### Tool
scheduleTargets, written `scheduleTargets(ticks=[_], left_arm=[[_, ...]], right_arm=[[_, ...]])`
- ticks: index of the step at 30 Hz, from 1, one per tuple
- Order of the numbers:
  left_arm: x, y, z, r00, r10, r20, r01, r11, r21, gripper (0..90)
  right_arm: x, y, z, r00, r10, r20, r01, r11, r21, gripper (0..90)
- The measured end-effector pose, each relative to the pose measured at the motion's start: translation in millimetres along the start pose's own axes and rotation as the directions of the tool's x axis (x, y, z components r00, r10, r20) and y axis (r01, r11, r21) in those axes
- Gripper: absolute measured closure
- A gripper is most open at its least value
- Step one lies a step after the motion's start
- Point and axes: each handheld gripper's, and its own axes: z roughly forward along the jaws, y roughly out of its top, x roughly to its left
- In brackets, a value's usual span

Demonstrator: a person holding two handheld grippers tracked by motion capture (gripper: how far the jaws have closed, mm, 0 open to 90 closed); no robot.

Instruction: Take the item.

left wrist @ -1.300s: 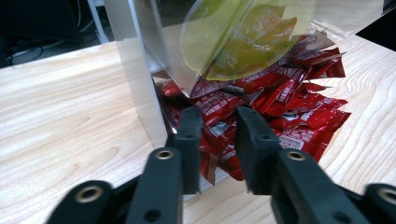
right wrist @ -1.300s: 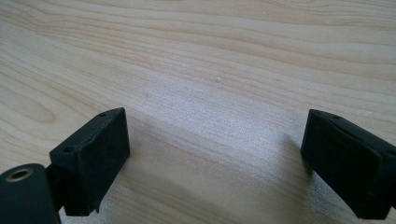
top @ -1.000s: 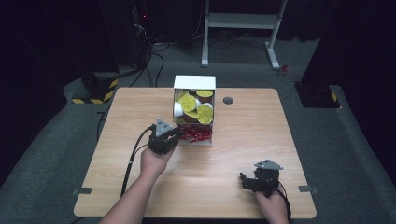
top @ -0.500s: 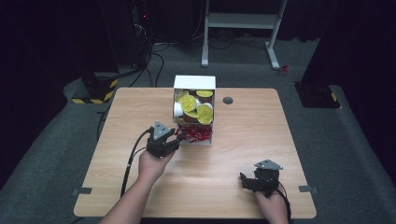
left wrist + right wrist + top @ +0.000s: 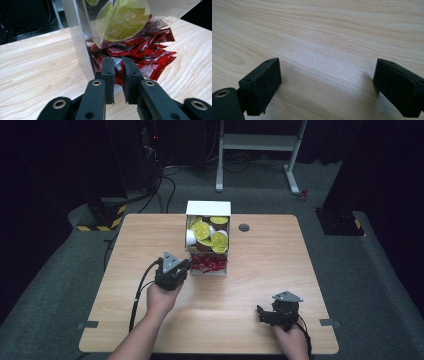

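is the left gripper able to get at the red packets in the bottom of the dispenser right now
Probably yes. The left gripper sits right at the open bottom tray of the dispenser, its jaws nearly closed among the red packets, with nothing between them.

the left hand-held gripper [image 5: 186, 266] is a black block with a grey three-cornered plate on top and a black cable [image 5: 138, 295] trailing back along the forearm. in the left gripper view its two jaws are matte black bars, squared at the tips, joined to black link arms by round brass-coloured rivets or screws. the right hand-held gripper [image 5: 261, 314] is also black, topped by the same kind of grey three-cornered plate, with a dark cable at the wrist. in the right gripper view its jaws are blocky black pads with small holes on the upper face. both forearms are bare of sleeves.
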Motion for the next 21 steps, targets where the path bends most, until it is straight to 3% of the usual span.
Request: scheduleTargets(ticks=[21], left_arm=[[8.7,-9.8,-36.9,0.9992,-0.036,0.014,0.037,0.9982,-0.048,83.0]], right_arm=[[0.3,-0.2,-0.2,1.0,0.001,-0.002,-0.001,1.0,0.001,8.0]])
